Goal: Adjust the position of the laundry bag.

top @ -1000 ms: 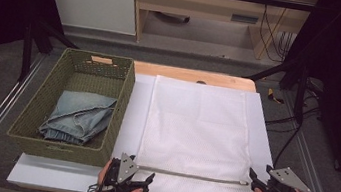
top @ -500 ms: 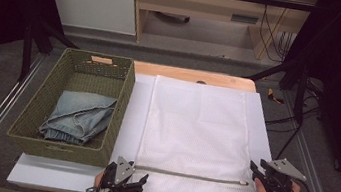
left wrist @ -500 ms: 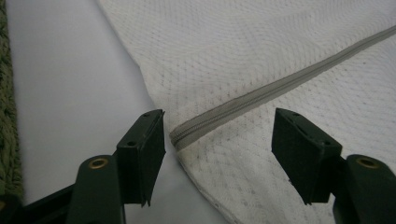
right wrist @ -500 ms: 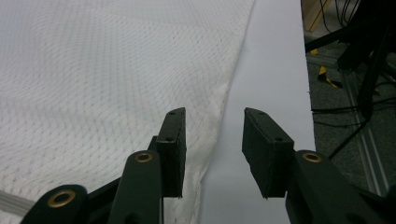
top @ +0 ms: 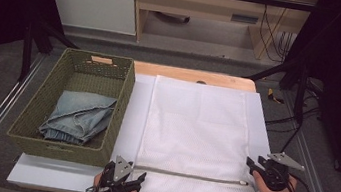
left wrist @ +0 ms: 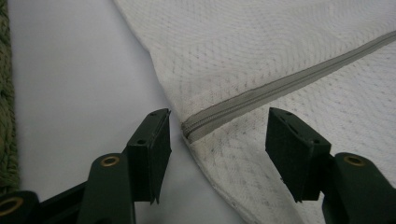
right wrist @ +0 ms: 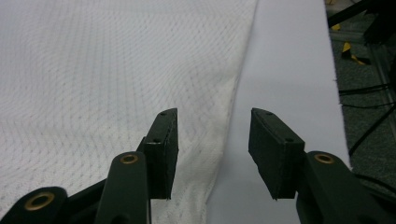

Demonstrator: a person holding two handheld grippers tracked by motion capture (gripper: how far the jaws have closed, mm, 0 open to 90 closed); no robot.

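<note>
A white mesh laundry bag [top: 194, 124] lies flat on the white table cover [top: 46, 178], its grey zipper [top: 187, 174] running across near the front edge. My left gripper [top: 136, 179] sits at the zipper's left end. In the left gripper view its jaws [left wrist: 217, 133] are open and have just been closing, with the zipper end [left wrist: 201, 125] between them, untouched. My right gripper [top: 254, 161] hovers at the bag's right edge, beyond the zipper's right end. Its jaws [right wrist: 212, 135] are open and have just been opening, straddling the bag's edge [right wrist: 229, 112] without gripping it.
A green woven basket [top: 125, 101] stands left of the bag with folded blue jeans [top: 80, 113] inside. Bare wood of the table [top: 191, 75] shows at the far edge. Cables [top: 301, 124] and dark stand legs lie on the floor to the right.
The right gripper has moved away from the zipper's right end, farther along the bag's right edge. The left gripper's jaws have narrowed around the zipper's left end.
</note>
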